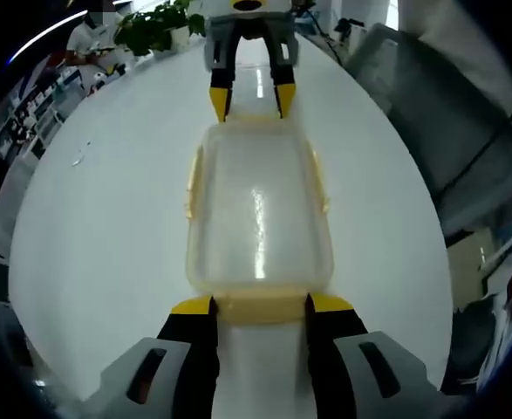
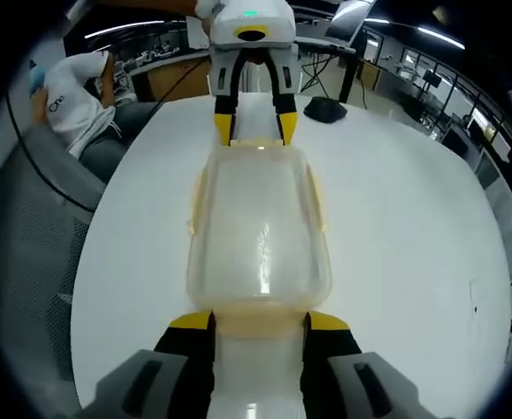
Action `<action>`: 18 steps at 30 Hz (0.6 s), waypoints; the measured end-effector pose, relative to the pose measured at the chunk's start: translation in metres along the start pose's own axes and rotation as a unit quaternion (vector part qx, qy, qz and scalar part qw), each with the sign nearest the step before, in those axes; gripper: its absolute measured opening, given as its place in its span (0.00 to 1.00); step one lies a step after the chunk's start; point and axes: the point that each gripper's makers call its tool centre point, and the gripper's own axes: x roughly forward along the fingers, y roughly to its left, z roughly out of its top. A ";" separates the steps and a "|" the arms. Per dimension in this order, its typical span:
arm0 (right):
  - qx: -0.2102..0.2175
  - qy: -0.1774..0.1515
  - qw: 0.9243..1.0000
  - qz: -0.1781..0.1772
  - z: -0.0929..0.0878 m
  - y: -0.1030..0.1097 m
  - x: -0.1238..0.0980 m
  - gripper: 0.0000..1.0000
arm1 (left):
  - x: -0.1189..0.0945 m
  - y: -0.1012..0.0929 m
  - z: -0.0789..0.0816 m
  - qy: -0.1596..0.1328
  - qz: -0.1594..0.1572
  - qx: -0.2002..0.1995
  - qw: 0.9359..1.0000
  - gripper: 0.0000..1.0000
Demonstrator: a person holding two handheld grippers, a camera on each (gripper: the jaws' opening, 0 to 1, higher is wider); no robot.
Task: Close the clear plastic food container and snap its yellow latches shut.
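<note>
Two grippers bracket the clear container (image 1: 258, 209) end to end on the white table (image 1: 98, 236). Left gripper (image 1: 260, 304): jaws spread, straddling the near-end yellow latch (image 1: 260, 307), gripping nothing. Lid looks seated; side latches (image 1: 192, 183) seem flared out, not snapped. Far end: right gripper (image 1: 249, 103), jaws also apart at the opposite latch. Risks: uneven push slides the box on the slick tabletop; pressing one end first could pop the lid askew; a jaw tip could slip off a latch.
</note>
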 end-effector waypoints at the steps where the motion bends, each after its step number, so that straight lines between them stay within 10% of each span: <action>1: 0.002 -0.005 1.000 0.001 0.003 0.000 -0.005 0.36 | -0.005 0.001 0.003 0.002 0.003 0.001 1.000 0.37; 18: 0.012 -0.044 0.999 0.013 0.004 0.014 -0.074 0.36 | -0.046 -0.008 0.062 0.017 -0.008 -0.002 1.000 0.36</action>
